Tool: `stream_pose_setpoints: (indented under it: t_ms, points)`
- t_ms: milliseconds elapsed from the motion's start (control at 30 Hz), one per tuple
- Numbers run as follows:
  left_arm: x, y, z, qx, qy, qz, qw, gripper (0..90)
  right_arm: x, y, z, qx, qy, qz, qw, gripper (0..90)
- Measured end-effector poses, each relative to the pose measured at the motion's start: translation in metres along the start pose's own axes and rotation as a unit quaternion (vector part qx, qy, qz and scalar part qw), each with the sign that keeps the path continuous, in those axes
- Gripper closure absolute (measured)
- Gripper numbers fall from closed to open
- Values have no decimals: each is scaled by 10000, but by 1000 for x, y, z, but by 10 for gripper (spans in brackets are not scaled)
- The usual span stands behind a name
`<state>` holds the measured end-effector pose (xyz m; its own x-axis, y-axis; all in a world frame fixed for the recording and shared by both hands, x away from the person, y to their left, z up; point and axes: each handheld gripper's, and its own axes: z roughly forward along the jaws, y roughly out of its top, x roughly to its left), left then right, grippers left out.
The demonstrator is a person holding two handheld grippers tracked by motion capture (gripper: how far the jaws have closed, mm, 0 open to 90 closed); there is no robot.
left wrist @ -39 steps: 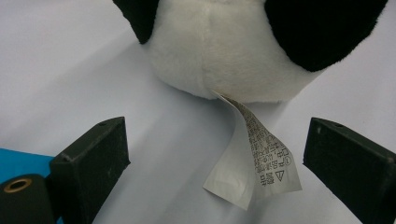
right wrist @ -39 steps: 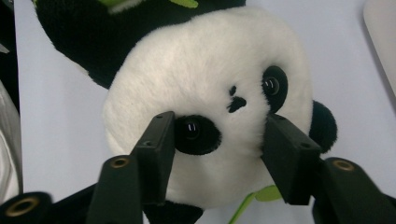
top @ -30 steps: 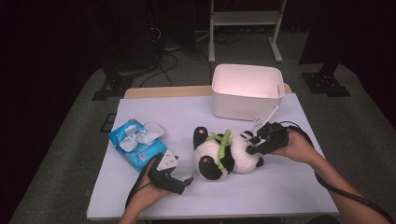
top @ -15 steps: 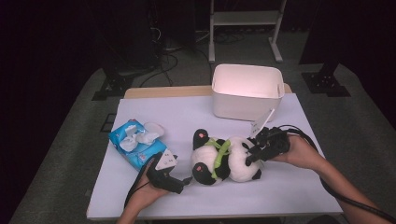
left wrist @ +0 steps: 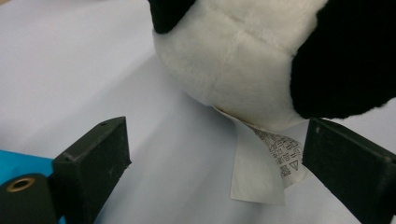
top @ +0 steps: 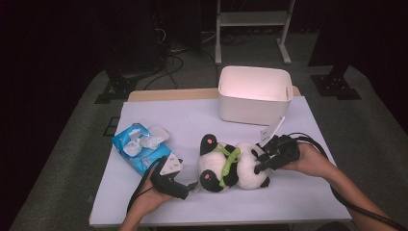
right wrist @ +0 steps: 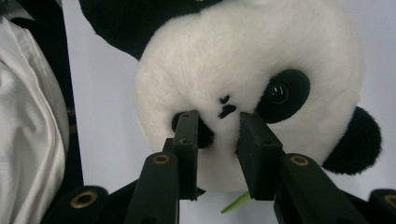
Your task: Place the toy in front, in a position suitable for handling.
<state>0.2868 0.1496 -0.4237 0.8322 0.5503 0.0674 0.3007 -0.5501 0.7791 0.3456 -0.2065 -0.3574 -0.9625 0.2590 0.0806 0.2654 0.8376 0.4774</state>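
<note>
A black-and-white panda plush (top: 240, 168) with a green strap lies on its side in the middle of the white table (top: 192, 120), feet toward the left and head toward the right. My right gripper (top: 262, 162) is at the head. Its jaws have just been closing and now pinch the panda's muzzle (right wrist: 224, 109) between the pads; the right gripper (right wrist: 218, 135) is shut on it. My left gripper (top: 191, 186) rests on the table by the panda's feet. In the left gripper view the left gripper (left wrist: 224, 163) stands open, with the panda's rump (left wrist: 233, 51) just beyond and its white label (left wrist: 261, 172) lying between the jaws.
A white bin (top: 255, 103) stands at the back right of the table. A blue wipes packet (top: 139, 147) lies at the left, close to my left hand. White cloth (right wrist: 28, 116) shows beside the right gripper. The table's front edge is near both forearms.
The panda has turned from a slanted pose to lie across the table, feet closer to the left gripper. The right gripper's jaws have closed on its head. The left gripper has stayed put.
</note>
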Motion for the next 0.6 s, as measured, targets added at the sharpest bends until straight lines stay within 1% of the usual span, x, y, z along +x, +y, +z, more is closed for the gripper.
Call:
stream_pose_setpoints:
  t_ms: [33,67,100,167,200,267,300,333,367,400,433,467,533,600]
  points:
    - [0,1,0,-10,-61,-15,10000,68,-1,-1,0,-48,43,44,10000,685]
    - [0,1,0,37,-97,60,9999,68,-3,-3,1,-115,73,24,9999,684]
    - [1,2,0,84,-115,137,9998,68,-3,-4,1,-146,93,78,9998,683]
    - [1,2,-1,170,-215,222,9994,72,-4,-6,1,-210,120,57,9997,683]
    - [3,2,-2,243,-301,314,9988,100,-4,-6,1,-204,121,68,9997,682]
    - [5,2,-5,342,-369,410,9979,116,-4,-6,1,-214,118,54,9997,678]
    - [6,2,-7,365,-377,428,9977,116,-4,-7,1,-223,132,47,9997,662]
    - [8,2,-9,402,-371,495,9973,117,-4,-7,2,-230,171,60,9996,616]
    - [9,2,-11,402,-367,513,9972,125,-4,-6,2,-222,226,83,9995,590]
    - [11,3,-14,416,-347,565,9969,130,-3,-6,3,-207,156,43,9997,591]
    - [13,3,-16,412,-328,577,9969,134,-2,-5,5,-172,72,-28,9998,590]
    - [15,3,-19,412,-338,586,9969,145,-2,-4,5,-149,53,-37,9999,590]
    - [20,4,-25,386,-369,585,9969,220,-1,-2,6,-94,-12,-67,9999,588]
    - [26,5,-32,398,-357,582,9969,229,-1,-1,6,-61,-18,-81,9999,587]
